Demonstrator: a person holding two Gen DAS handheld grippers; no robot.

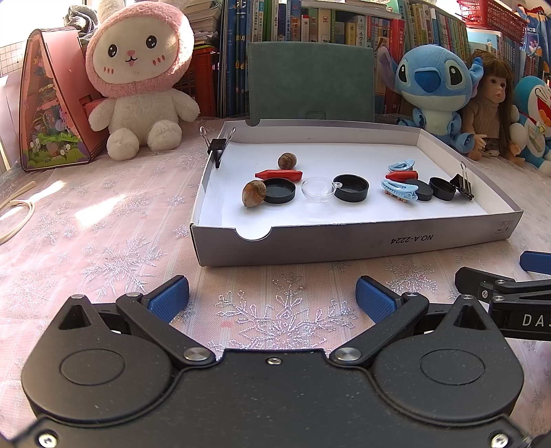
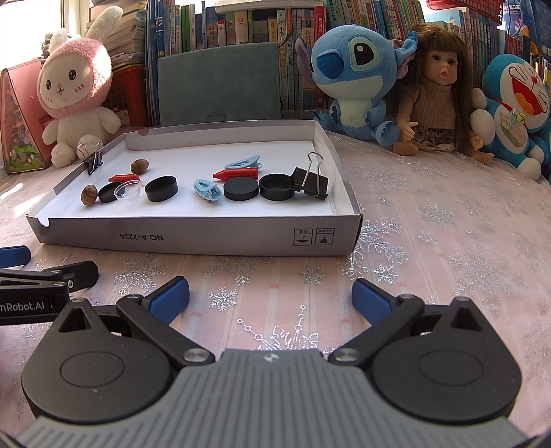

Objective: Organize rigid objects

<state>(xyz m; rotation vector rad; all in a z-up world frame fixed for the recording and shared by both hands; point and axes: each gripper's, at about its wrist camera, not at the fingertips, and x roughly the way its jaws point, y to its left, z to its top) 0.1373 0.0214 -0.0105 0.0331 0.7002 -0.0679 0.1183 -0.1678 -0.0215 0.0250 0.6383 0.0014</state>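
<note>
Jaws of both the left gripper (image 1: 272, 298) and the right gripper (image 2: 270, 298) stand wide apart and hold nothing, low over the tabletop (image 1: 103, 220) just short of the box.

Every small item lies inside the shallow cardboard box (image 2: 193, 237): black caps (image 2: 161, 188), binder clips (image 2: 310, 182) (a second one is pinched on the far left wall), blue hair clips (image 2: 206, 189), red crayon-like sticks (image 2: 236, 173), a clear plastic dome (image 2: 127, 190) and hazelnuts (image 2: 89, 194), in two loose, mixed clusters. That layout fits either items gathered and awaiting sorting by kind, or a finished arrangement, so I judge no step settled. Any reach inward must clear the near wall and thread between touching pieces. Plush toys (image 1: 137, 79), a doll (image 2: 434, 96) and books (image 1: 310, 20) ring the far side, well clear of both tools.
</note>
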